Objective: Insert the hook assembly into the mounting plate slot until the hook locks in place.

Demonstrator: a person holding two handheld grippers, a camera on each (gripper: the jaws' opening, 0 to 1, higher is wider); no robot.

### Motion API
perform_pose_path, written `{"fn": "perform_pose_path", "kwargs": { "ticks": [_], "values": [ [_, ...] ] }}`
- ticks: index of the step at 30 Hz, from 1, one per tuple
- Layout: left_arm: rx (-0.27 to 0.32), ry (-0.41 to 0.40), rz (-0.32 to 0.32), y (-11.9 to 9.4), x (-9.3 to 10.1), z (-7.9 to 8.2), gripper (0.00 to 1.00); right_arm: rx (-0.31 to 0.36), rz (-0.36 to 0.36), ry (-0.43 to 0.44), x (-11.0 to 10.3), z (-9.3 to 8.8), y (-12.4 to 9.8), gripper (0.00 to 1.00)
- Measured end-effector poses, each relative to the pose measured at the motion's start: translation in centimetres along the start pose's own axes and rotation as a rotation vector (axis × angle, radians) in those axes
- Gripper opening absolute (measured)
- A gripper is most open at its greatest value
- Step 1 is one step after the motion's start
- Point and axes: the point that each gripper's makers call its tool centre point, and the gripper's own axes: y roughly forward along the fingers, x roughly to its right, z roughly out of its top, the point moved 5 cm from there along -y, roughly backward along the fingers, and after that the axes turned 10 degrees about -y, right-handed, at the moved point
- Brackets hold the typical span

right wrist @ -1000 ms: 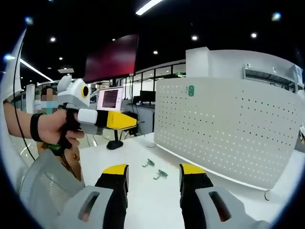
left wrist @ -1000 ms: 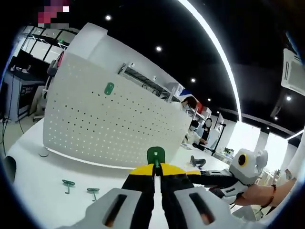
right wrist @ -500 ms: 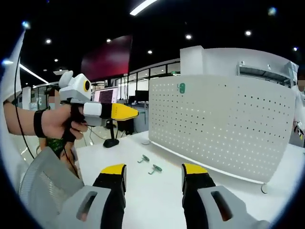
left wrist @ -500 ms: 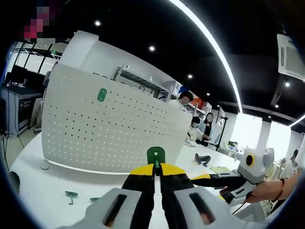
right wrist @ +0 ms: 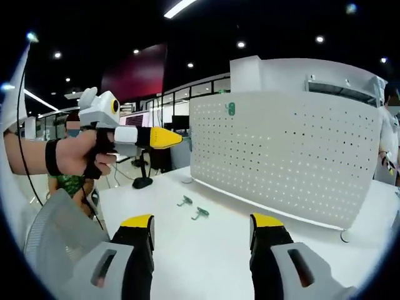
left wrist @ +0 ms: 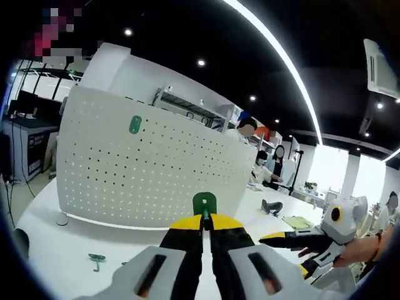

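Observation:
A white perforated mounting plate (left wrist: 125, 169) (right wrist: 281, 156) stands upright on the white table. One green hook (left wrist: 135, 124) (right wrist: 230, 109) hangs near its top edge. My left gripper (left wrist: 205, 220) is shut on a green hook assembly (left wrist: 204, 203), held in the air in front of the plate. In the right gripper view a hand holds the left gripper (right wrist: 178, 139) up at the left, its yellow tips pointing at the plate. My right gripper (right wrist: 203, 225) stands open with nothing between its jaws; it also shows low at the right as the right gripper (left wrist: 278, 237).
Two loose green hooks (right wrist: 184, 200) (right wrist: 200, 213) lie on the table (right wrist: 206, 256) before the plate; one loose hook (left wrist: 96, 259) shows beside my left jaws. People and desks stand in the room behind the plate.
Both views have shifted with the hands. My right gripper's jaws stand slightly wider apart. My left gripper keeps its hold on the hook.

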Motion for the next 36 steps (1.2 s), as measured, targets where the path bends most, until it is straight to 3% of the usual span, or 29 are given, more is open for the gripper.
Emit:
{"fn": "perform_pose_path", "kwargs": {
  "ticks": [10,14,18,36],
  "values": [
    [0.011,0.024,0.042,0.7,-0.5,0.9,0.03,0.003,0.002,0.028,-0.1,-0.4,-0.5,0.63],
    [0.010,0.037,0.106,0.9,-1.1,1.0,0.03,0.000,0.004,0.031,-0.2,-0.6,-0.7,0.63],
    [0.008,0.046,0.123,1.2,-1.2,1.1,0.03,-0.002,0.020,0.040,-0.4,-0.6,-0.7,0.62],
    [0.029,0.133,0.229,3.5,-1.5,3.9,0.02,0.015,0.016,0.058,-0.3,-0.8,-1.1,0.61]
  ]
}}
